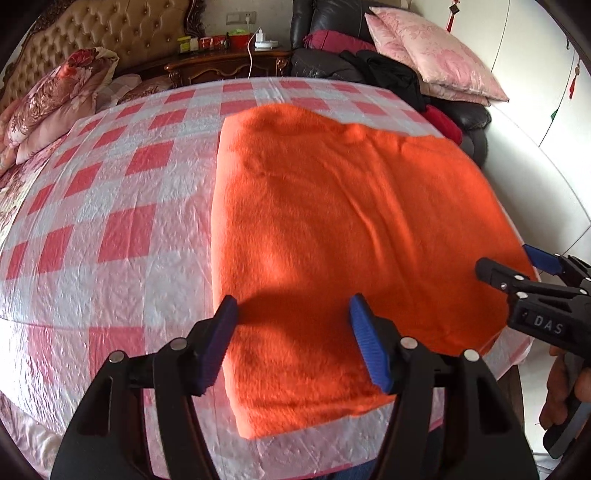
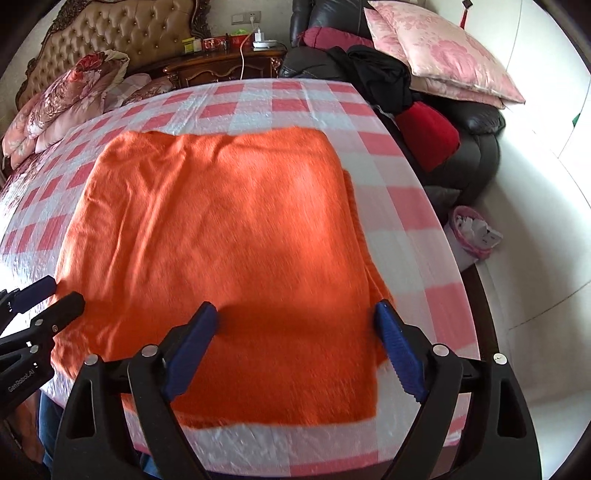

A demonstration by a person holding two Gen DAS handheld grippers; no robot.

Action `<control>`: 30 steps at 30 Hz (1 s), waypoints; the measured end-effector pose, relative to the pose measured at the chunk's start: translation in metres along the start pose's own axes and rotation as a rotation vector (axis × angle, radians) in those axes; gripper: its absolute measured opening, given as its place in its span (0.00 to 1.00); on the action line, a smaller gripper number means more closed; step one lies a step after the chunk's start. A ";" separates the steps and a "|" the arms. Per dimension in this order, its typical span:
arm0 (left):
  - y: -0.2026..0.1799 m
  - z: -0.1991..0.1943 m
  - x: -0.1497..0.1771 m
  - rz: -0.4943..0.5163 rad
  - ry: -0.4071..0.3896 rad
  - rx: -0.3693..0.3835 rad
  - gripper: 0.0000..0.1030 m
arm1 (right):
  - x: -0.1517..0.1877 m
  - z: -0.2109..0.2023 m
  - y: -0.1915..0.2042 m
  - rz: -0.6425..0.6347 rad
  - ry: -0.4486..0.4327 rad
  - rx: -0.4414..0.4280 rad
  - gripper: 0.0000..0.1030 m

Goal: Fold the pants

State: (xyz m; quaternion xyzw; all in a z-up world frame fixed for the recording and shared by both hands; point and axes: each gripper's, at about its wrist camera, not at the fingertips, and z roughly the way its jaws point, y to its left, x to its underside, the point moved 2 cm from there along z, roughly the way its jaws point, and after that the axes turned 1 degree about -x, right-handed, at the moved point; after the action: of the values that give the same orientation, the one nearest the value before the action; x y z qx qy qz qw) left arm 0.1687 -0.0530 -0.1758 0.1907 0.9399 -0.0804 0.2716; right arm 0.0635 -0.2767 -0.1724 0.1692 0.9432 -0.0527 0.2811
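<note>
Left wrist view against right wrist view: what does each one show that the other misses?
Only the left wrist view shows the person's hand gripping the right gripper, and the checkered cover's wide stretch left of the orange pants.

Only the right wrist view shows the pink basket on the floor beside the table, and the pants' layered right edge.

Both show the folded pants lying flat on the cover, the left gripper with jaws open and nothing clamped, the pink pillows and the tufted headboard.
</note>
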 end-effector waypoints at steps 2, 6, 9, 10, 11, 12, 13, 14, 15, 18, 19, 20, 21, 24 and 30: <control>0.001 -0.002 0.003 -0.012 -0.003 0.002 0.63 | 0.005 -0.002 -0.002 -0.002 -0.001 0.003 0.83; -0.001 -0.012 0.008 -0.007 -0.026 0.000 0.63 | 0.011 -0.007 -0.003 -0.002 -0.004 0.006 0.83; -0.007 -0.019 0.010 0.011 -0.041 0.005 0.63 | 0.014 -0.011 -0.005 -0.003 -0.007 0.010 0.83; -0.009 -0.021 0.011 0.015 -0.041 0.004 0.63 | 0.015 -0.012 -0.005 -0.004 -0.007 0.009 0.83; -0.010 -0.022 0.012 0.013 -0.041 0.007 0.64 | 0.017 -0.012 -0.006 -0.004 -0.007 0.009 0.83; -0.010 -0.023 0.013 0.007 -0.039 0.013 0.64 | 0.018 -0.013 -0.007 -0.002 -0.007 0.009 0.83; -0.010 -0.024 0.014 0.003 -0.036 0.016 0.65 | 0.019 -0.014 -0.008 -0.001 -0.008 0.010 0.83; -0.011 -0.024 0.015 0.001 -0.032 0.018 0.66 | 0.020 -0.014 -0.008 0.000 -0.008 0.010 0.83; -0.010 -0.024 0.017 -0.005 -0.023 0.021 0.66 | 0.022 -0.015 -0.009 0.002 -0.008 0.011 0.83; -0.011 -0.030 0.018 -0.011 -0.032 0.030 0.68 | 0.026 -0.023 -0.011 0.013 -0.015 0.005 0.83; -0.013 -0.034 0.018 -0.009 -0.041 0.033 0.71 | 0.026 -0.026 -0.011 0.016 -0.021 0.000 0.83; -0.014 -0.036 0.018 -0.007 -0.046 0.036 0.78 | 0.027 -0.031 -0.011 0.017 -0.028 -0.004 0.83; -0.015 -0.040 0.017 -0.011 -0.051 0.051 0.82 | 0.027 -0.034 -0.011 0.016 -0.033 -0.004 0.83; -0.019 -0.051 0.016 -0.008 -0.068 0.056 0.90 | 0.027 -0.049 -0.011 0.023 -0.062 0.006 0.83; -0.023 -0.078 0.013 -0.024 -0.114 0.055 0.98 | 0.027 -0.081 -0.010 0.047 -0.116 0.019 0.83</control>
State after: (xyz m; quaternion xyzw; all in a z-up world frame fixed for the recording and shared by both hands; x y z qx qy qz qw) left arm 0.1116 -0.0502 -0.1167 0.1820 0.9225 -0.1201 0.3186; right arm -0.0027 -0.2622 -0.1197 0.1907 0.9204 -0.0646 0.3350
